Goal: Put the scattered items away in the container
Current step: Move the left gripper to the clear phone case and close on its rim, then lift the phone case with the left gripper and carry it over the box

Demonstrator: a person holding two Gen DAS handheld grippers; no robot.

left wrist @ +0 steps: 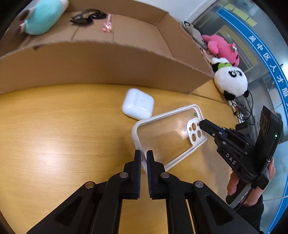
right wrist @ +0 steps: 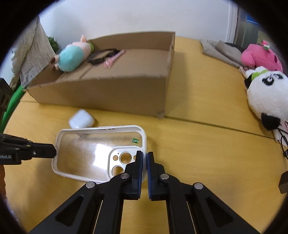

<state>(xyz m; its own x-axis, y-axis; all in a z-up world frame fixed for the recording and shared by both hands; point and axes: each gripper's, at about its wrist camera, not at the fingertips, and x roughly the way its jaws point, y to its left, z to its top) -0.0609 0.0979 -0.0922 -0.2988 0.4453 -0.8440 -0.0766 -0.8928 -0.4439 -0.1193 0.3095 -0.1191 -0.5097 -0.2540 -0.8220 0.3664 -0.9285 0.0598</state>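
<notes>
A clear phone case with a white rim (left wrist: 162,133) (right wrist: 86,154) is over the wooden table (left wrist: 54,126), gripped at both ends. My left gripper (left wrist: 144,156) (right wrist: 54,151) is shut on the rim of its plain end. My right gripper (right wrist: 144,158) (left wrist: 201,124) is shut on the rim at the camera-cutout end. A white earbuds case (left wrist: 138,105) (right wrist: 81,119) lies just beyond it, in front of the open cardboard box (left wrist: 108,63) (right wrist: 108,90). Inside the box are a teal plush (left wrist: 43,18) (right wrist: 72,55), black sunglasses (left wrist: 86,17) (right wrist: 102,55) and a small pink item (left wrist: 107,26) (right wrist: 111,60).
A panda plush (left wrist: 231,81) (right wrist: 268,93) and a pink plush (left wrist: 221,47) (right wrist: 261,57) sit right of the box, with black cables (left wrist: 241,108) and a grey cloth (right wrist: 221,48) nearby. A green hoop (right wrist: 10,106) curves at the table's left edge.
</notes>
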